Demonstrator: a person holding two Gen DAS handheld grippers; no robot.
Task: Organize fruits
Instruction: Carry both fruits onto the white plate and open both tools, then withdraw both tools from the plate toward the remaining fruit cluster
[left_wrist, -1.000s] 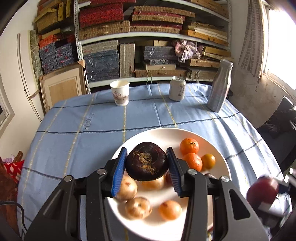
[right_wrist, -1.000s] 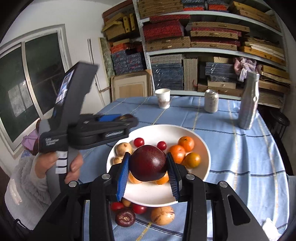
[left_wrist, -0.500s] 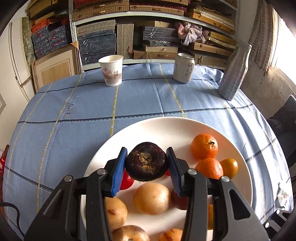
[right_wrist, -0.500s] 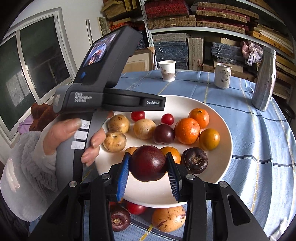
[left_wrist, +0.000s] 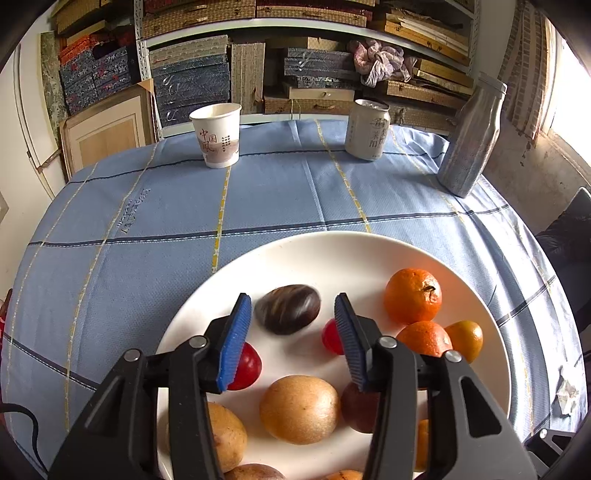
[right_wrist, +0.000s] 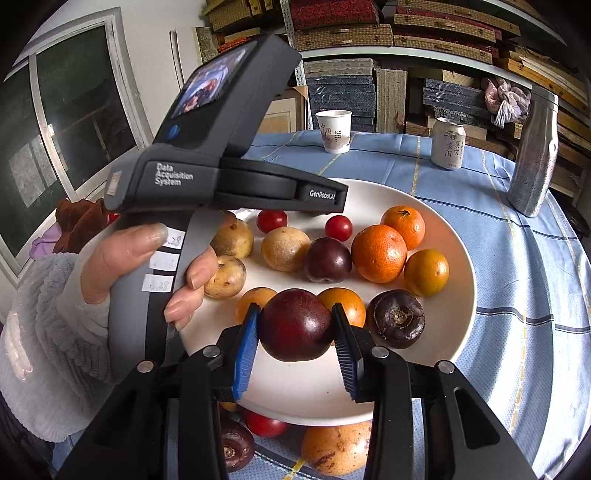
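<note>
Left wrist view: left gripper (left_wrist: 291, 325) released, jaws just opening, and the dark wrinkled fruit (left_wrist: 288, 308) lies loose on the white plate (left_wrist: 332, 251) between them, touching neither pad. It could roll into the cherry tomato (left_wrist: 330, 336) beside it. Over on the right, right gripper (right_wrist: 293, 325) clamps a dark plum (right_wrist: 295, 325) above the plate's crowded near edge; dropped carelessly, it may knock neighbours off.

A cluttered home storeroom: metal shelves (left_wrist: 332, 26) stacked with cloth-bound boxes behind a worktop (left_wrist: 295, 199) under a blue checked cloth.
</note>
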